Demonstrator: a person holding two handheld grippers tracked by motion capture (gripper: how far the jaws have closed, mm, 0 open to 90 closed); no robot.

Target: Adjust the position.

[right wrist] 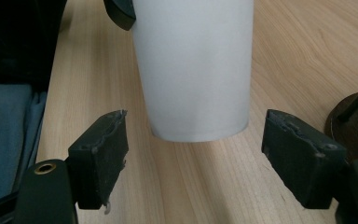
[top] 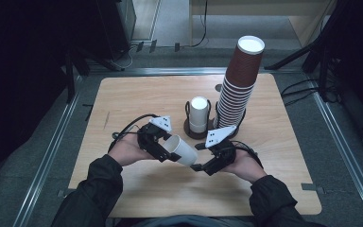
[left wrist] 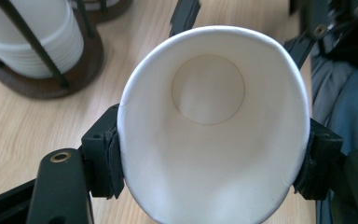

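White tapered paper cup — empty, lying tilted on its side above the wooden worktop, rim squeezed slightly oval, closed base toward the person's right.

- The white cup runs off the top edge beyond the right claw, rim unseen.
- Left of the left claw, the cup holder is cropped at the frame's corner.

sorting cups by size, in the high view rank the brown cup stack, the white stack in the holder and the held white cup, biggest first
1. brown cup stack, by far the tallest.
2. and 3. white stack and held cup look about alike; the cup lies tilted and nearer the camera, so no ranking.
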